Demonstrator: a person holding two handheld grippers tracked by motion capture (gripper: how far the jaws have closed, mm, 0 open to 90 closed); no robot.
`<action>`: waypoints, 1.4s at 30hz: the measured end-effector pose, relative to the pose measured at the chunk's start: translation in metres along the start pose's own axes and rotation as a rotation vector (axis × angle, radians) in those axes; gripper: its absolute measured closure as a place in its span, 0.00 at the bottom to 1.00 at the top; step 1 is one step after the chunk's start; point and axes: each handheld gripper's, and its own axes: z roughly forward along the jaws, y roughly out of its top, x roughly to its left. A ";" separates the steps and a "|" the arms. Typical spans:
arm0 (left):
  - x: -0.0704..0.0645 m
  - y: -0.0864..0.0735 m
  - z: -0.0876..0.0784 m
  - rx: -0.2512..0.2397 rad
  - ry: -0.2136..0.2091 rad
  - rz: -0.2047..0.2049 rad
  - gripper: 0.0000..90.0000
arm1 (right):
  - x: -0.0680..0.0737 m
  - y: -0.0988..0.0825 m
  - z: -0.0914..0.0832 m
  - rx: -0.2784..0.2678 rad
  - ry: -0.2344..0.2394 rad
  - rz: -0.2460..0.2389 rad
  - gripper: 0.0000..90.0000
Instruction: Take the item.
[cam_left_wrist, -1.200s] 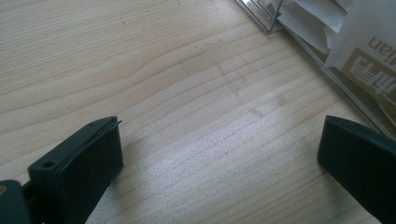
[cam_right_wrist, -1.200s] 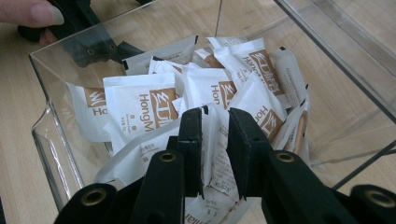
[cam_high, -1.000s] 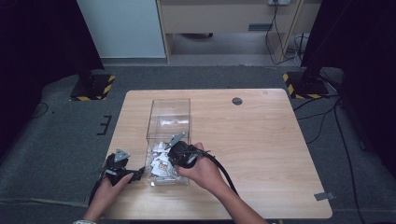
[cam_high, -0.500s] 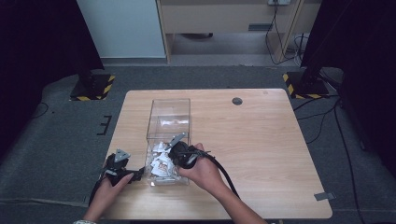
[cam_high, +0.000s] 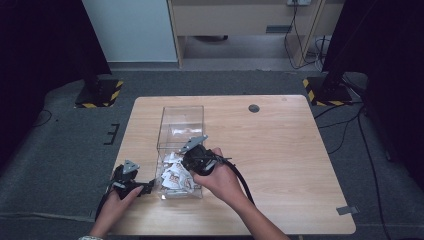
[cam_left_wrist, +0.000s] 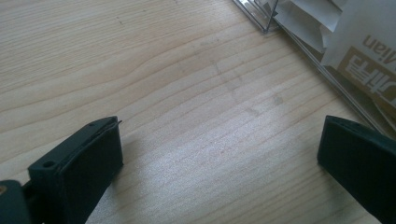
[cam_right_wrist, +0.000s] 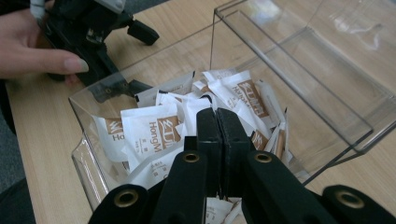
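A clear plastic box (cam_high: 181, 108) lies lengthwise on the wooden table (cam_high: 280, 150). Its near end holds a heap of white and brown sachets (cam_high: 175, 176). My right gripper (cam_high: 187, 163) hangs over that heap, angled down into the box. Its jaws are pressed flat together (cam_right_wrist: 217, 115) just above the sachets (cam_right_wrist: 150, 130). I cannot make out a sachet pinched between them. My left gripper (cam_high: 146, 188) rests low on the table at the box's near left corner. It stands open (cam_left_wrist: 219, 158) over bare wood, with the box wall (cam_left_wrist: 299, 42) beside its right jaw.
The far half of the box (cam_right_wrist: 327, 70) holds almost nothing. A small round grommet (cam_high: 254, 108) sits in the tabletop at the back. Bare wood stretches across the right half of the table. Dark stands with striped bases (cam_high: 324, 92) flank the table on the floor.
My right gripper has lifted slightly above the heap of sachets. The left hand and the box have stayed put.
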 end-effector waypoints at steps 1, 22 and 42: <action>0.000 0.000 0.000 0.000 0.000 0.000 0.00 | 0.000 0.000 0.000 0.000 0.000 0.000 0.99; 0.000 0.000 0.000 0.001 0.011 0.004 0.00 | -0.008 0.014 -0.028 -0.080 -0.014 0.012 0.99; 0.000 0.000 -0.001 0.002 0.006 0.005 0.00 | -0.029 0.005 -0.051 -0.103 -0.059 0.038 0.99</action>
